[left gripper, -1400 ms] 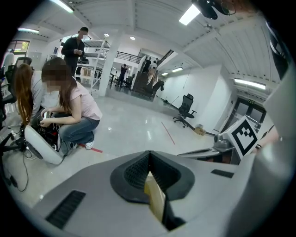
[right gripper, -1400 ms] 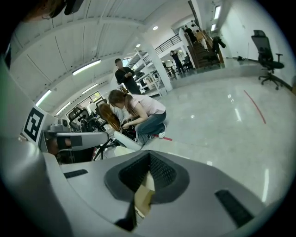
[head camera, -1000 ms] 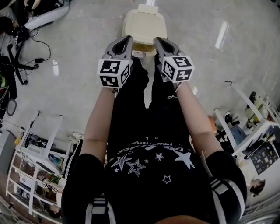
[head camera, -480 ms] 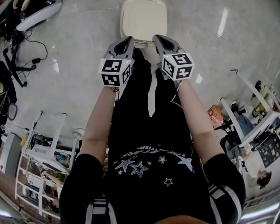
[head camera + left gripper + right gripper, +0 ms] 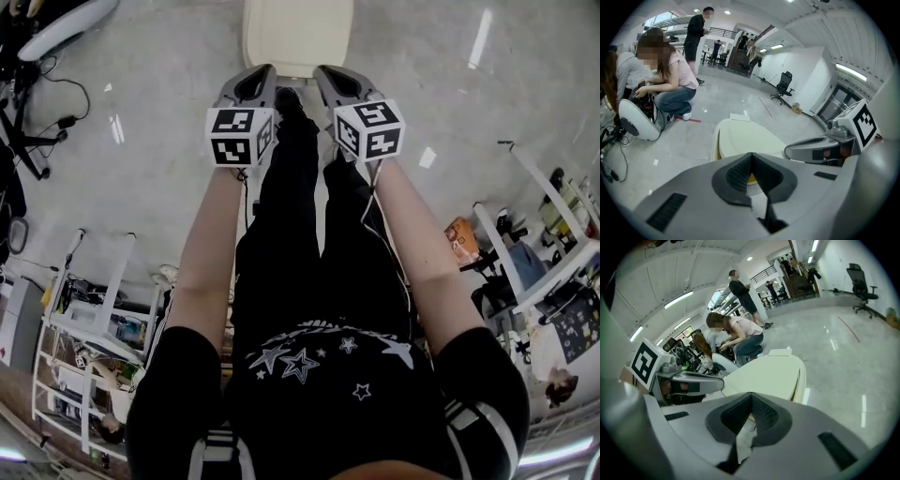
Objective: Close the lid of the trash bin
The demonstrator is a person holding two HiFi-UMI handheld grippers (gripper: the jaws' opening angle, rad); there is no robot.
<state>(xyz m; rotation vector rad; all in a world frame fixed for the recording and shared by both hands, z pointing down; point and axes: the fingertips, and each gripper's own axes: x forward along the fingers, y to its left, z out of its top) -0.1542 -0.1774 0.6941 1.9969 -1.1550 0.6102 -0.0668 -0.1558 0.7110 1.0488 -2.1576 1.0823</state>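
Observation:
The cream trash bin (image 5: 298, 33) stands on the floor at the top of the head view, its lid lying flat over the rim. In the left gripper view the lid (image 5: 745, 139) fills the middle, and it also shows in the right gripper view (image 5: 771, 373). My left gripper (image 5: 261, 77) and right gripper (image 5: 328, 77) hover side by side at the bin's near edge, both shut with nothing between the jaws. Each gripper sees the other: the right gripper (image 5: 813, 150) and the left gripper (image 5: 693, 383).
A white machine (image 5: 56, 28) with cables lies at the far left, where a person (image 5: 670, 77) crouches. Shelving (image 5: 84, 309) stands at the left, racks (image 5: 548, 234) at the right. An office chair (image 5: 783, 86) is far behind the bin.
One second ago the lid stood open and showed the bin's inside; now it lies shut. Both grippers and the bin have shifted a little up in the head view.

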